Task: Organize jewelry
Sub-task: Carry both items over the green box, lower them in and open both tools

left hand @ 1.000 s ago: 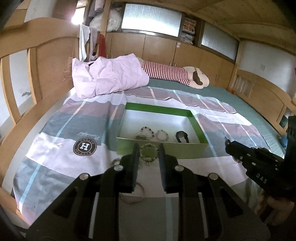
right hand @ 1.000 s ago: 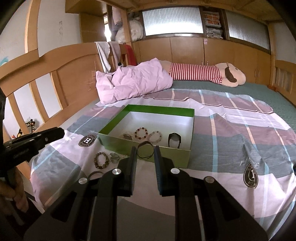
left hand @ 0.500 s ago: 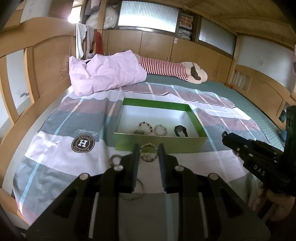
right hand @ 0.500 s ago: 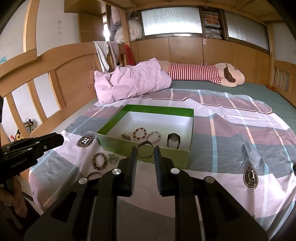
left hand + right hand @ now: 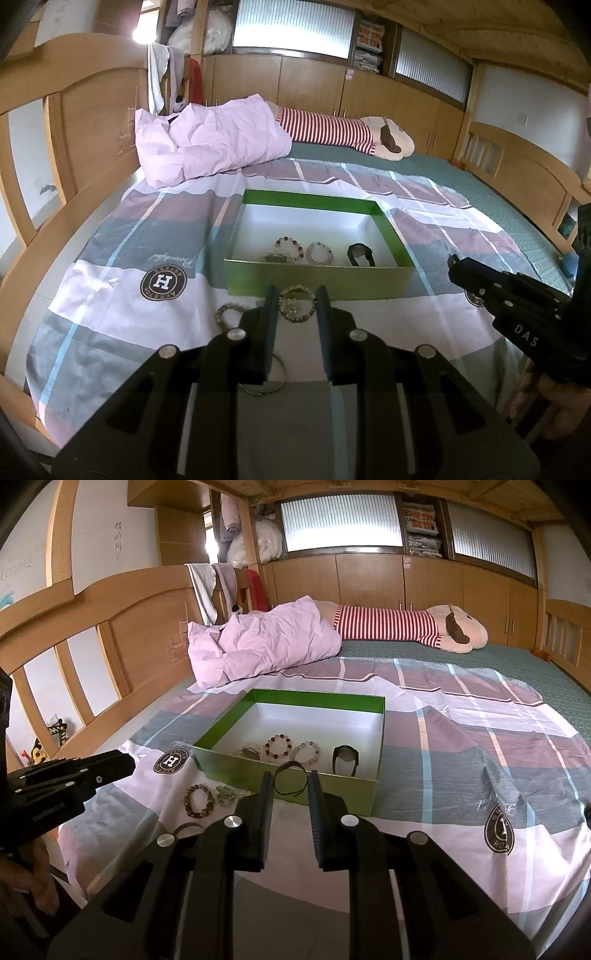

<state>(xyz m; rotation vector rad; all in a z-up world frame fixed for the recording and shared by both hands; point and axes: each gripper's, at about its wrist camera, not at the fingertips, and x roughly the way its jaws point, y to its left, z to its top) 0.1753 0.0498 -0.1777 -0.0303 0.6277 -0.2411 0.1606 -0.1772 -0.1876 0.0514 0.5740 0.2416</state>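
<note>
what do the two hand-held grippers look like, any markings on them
Both are matte black. The left hand-held gripper and right hand-held gripper have two flat, straight fingers on angular cut-out arms with round silver bolts. Seen from the side, the right one's body carries white "DAS" lettering. No cables show.

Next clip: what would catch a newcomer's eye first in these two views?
Probably the green box on the checked bedsheet, with bracelets and a black watch inside. Nearer, each hand-held gripper holds a piece before the box: the left a beaded bracelet, the right a thin black cord loop. A striped plush toy lies behind.
</note>
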